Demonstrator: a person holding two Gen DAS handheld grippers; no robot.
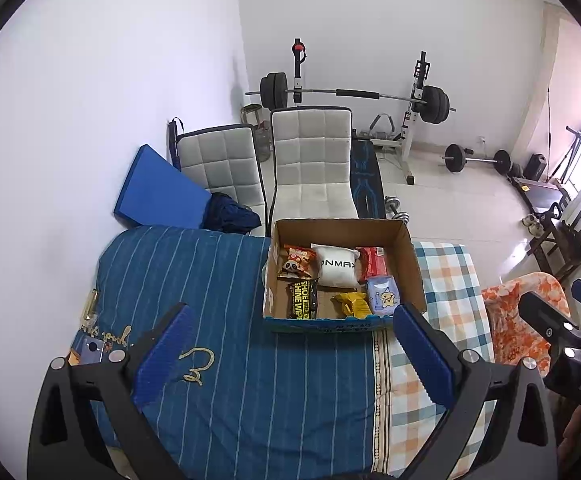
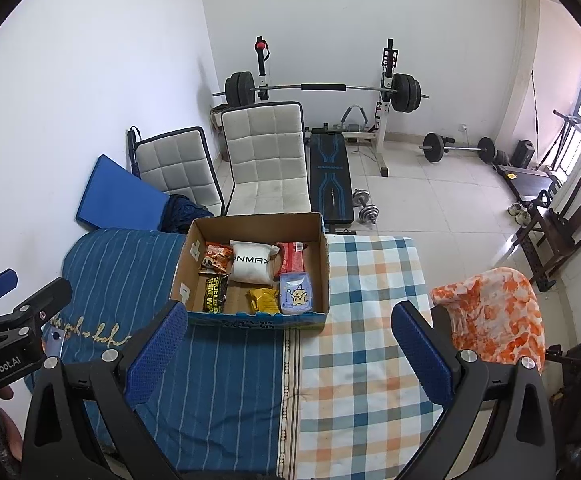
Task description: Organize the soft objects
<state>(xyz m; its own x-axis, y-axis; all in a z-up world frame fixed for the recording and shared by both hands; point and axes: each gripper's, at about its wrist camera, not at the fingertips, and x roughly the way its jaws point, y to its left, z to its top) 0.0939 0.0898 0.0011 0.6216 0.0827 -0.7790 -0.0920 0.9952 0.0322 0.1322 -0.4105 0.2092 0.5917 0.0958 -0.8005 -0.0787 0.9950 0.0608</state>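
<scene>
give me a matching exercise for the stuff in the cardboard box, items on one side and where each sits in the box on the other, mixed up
Items:
1. white pouch
2. yellow packet
3. black shoe shine wipes pack
4. pale blue pack with a cartoon star

Places in the cardboard box, as the right wrist view shows it:
A. near left corner
B. near right corner
C. far row, middle
D. near row, middle

Pairs: 1-C, 2-D, 3-A, 4-B
</scene>
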